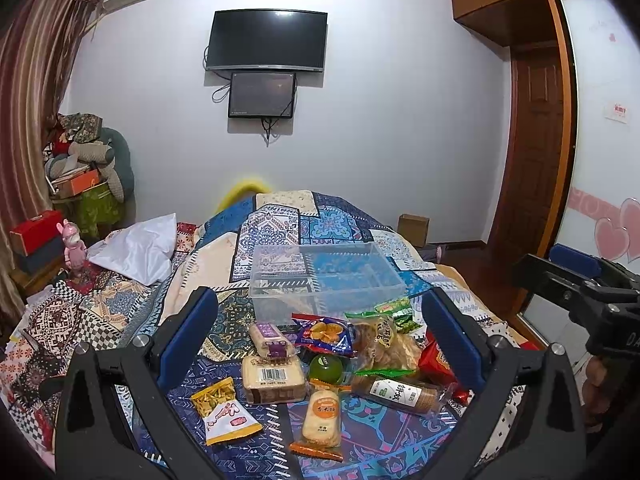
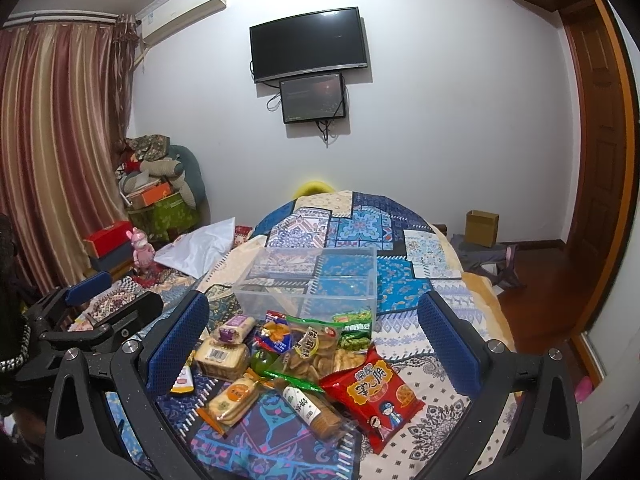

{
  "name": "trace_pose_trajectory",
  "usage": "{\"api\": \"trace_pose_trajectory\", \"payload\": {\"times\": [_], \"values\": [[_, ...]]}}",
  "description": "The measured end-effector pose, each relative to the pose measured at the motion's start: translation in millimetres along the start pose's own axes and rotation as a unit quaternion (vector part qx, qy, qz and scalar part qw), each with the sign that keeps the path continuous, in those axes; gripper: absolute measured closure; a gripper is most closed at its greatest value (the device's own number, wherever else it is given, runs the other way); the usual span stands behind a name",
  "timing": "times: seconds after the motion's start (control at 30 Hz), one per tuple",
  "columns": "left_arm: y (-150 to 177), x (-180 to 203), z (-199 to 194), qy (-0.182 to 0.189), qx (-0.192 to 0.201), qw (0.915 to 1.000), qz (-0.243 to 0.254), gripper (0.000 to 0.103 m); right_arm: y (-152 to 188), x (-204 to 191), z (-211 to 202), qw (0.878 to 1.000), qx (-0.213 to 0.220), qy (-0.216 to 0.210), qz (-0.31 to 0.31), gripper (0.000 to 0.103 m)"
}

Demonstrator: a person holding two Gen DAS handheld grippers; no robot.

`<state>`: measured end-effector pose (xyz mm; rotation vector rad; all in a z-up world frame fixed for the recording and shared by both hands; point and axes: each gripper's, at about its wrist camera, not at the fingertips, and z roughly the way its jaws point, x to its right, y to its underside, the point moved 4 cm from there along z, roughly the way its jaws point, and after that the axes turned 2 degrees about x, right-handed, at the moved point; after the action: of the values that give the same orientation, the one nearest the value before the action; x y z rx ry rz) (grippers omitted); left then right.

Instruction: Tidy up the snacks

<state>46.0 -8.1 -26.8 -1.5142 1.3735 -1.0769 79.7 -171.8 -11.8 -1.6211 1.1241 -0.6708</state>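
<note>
A pile of snack packets lies on the patterned bedspread in front of a clear plastic bin. The pile holds a red packet, a sleeve of round biscuits, a bag of chips, rice-cracker packs, a barcoded cake pack, a yellow packet and a green ball. My left gripper is open above the pile, holding nothing. My right gripper is open too, holding nothing. Each gripper shows in the other's view, right and left.
The bed fills the middle of the room. A white pillow, a pink toy and stacked boxes lie left. A cardboard box stands on the wooden floor at right. Screens hang on the far wall.
</note>
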Motion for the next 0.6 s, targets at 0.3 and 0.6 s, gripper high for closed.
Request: {"api": "trace_pose_trajectory", "payload": {"times": [0.3, 0.6], "values": [[-4.2, 1.2, -5.1, 0.0, 0.012, 0.9999, -0.002, 0.0, -1.6, 0.4, -2.4, 1.0, 0.004, -0.001, 0.0, 0.0], [-7.3, -3.2, -7.7, -0.005, 0.021, 0.9998, -0.004, 0.0, -0.3, 1.0, -1.8, 1.0, 0.005, -0.003, -0.002, 0.0]]}}
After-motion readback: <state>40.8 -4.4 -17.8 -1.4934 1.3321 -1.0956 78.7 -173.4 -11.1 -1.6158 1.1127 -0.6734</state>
